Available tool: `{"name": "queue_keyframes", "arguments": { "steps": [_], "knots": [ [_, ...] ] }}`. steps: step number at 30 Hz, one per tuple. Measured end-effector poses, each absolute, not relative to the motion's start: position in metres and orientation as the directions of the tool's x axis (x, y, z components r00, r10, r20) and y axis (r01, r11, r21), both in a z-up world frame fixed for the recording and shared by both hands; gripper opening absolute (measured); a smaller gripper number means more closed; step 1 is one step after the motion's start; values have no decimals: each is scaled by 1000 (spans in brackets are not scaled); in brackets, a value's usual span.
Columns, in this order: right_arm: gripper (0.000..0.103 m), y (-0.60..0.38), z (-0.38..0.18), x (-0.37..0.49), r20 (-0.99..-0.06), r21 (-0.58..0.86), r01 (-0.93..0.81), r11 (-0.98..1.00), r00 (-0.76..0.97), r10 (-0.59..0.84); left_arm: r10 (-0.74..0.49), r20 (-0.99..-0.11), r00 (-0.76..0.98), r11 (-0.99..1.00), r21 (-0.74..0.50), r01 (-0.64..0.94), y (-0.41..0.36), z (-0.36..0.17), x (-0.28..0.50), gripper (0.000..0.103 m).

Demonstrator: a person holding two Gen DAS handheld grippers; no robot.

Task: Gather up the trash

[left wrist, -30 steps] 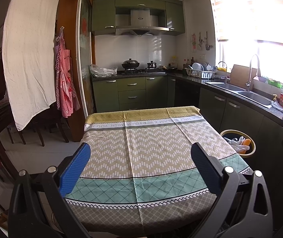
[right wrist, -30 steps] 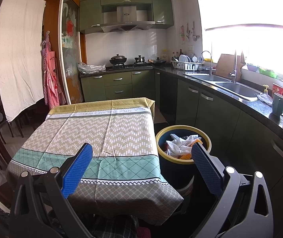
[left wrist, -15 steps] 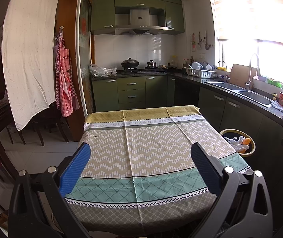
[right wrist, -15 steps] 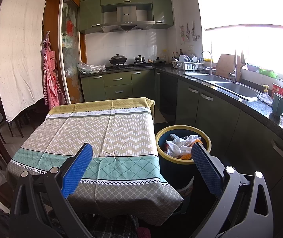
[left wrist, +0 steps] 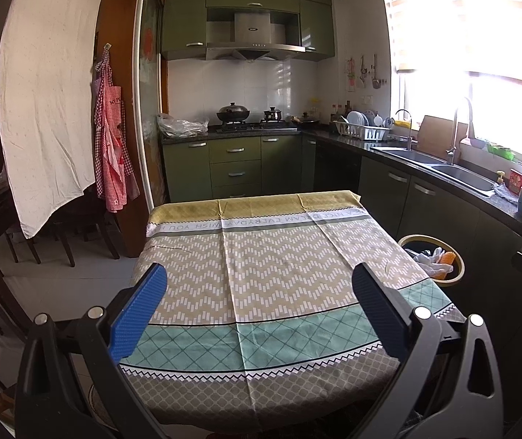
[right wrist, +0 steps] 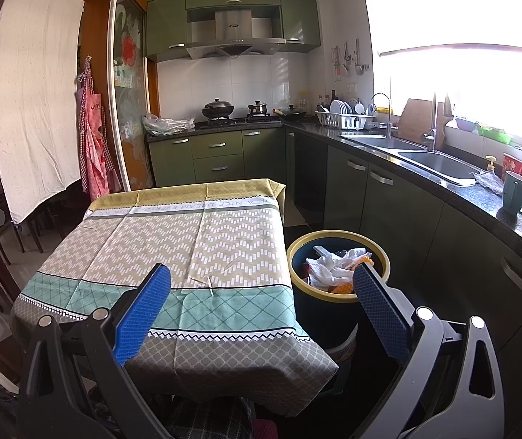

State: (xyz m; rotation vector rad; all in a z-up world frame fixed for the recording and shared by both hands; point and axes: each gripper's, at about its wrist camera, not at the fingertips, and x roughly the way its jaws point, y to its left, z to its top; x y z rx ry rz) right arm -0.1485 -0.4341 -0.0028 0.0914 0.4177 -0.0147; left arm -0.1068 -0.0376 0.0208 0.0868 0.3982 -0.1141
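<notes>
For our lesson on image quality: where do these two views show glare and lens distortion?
Left wrist view: the window is blown out white; the counter edge bows. Right wrist view: the same window glares; the white sheet curves at the frame edge.

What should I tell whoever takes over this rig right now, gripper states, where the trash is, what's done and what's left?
Left gripper: jaws open, holding nothing, above the near edge of the table.
Right gripper: jaws open, holding nothing, pointed between the table's corner and the bin.
Trash bin, yellow-rimmed, stands on the floor to the right of the table; crumpled white paper and an orange scrap lie inside.
Done: no trash shows on the tablecloth.
Left: probably nothing; check the floor, which is mostly hidden.
</notes>
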Motion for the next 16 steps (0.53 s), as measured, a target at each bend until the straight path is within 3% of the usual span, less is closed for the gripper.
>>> {"name": "queue_keyframes", "arguments": {
  "steps": [16],
  "knots": [
    [98,-435,-11,-120,-443,76,34,997,897,4,-78,-448,891,988,83,129,-38,13,-78,96]
  ]
}}
